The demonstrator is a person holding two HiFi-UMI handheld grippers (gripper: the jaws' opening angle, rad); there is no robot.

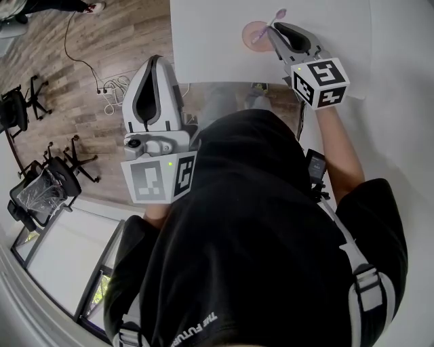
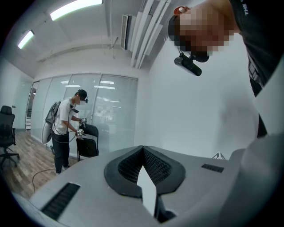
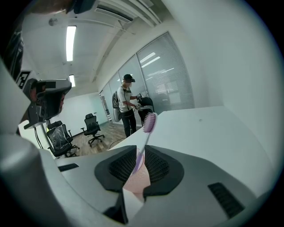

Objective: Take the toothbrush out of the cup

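Head view: nearest the lens is the person's black top [image 1: 271, 230], which hides the near edge of the white surface [image 1: 203, 41]. The pink cup [image 1: 252, 32] stands on that surface and serves as datum. The purple toothbrush [image 1: 277, 16] leans out of the cup, up and away from the person, with its bristle head past the cup's far rim. The right gripper [image 1: 274, 30] has its tips directly at the cup. The left gripper [image 1: 156, 64] is well apart from the cup, off the surface edge and over the wood floor [image 1: 102, 41]. So the right gripper is the working one.

Left gripper view: the left gripper [image 2: 143, 148] has its pads meeting at the tip with nothing between them. It points into the room, away from the cup.

Right gripper view: the right gripper [image 3: 141, 150] is narrowed onto the toothbrush [image 3: 148, 126] handle. The shaft runs between the pads and on past the tips, bristles outermost. The cup [image 3: 135, 179] shows pink just below the pads, and the handle's lower end appears to be inside it.

Judgement: the grip is made and the lift is not yet done. The withdrawal should follow the handle's own axis, up and out of the cup.
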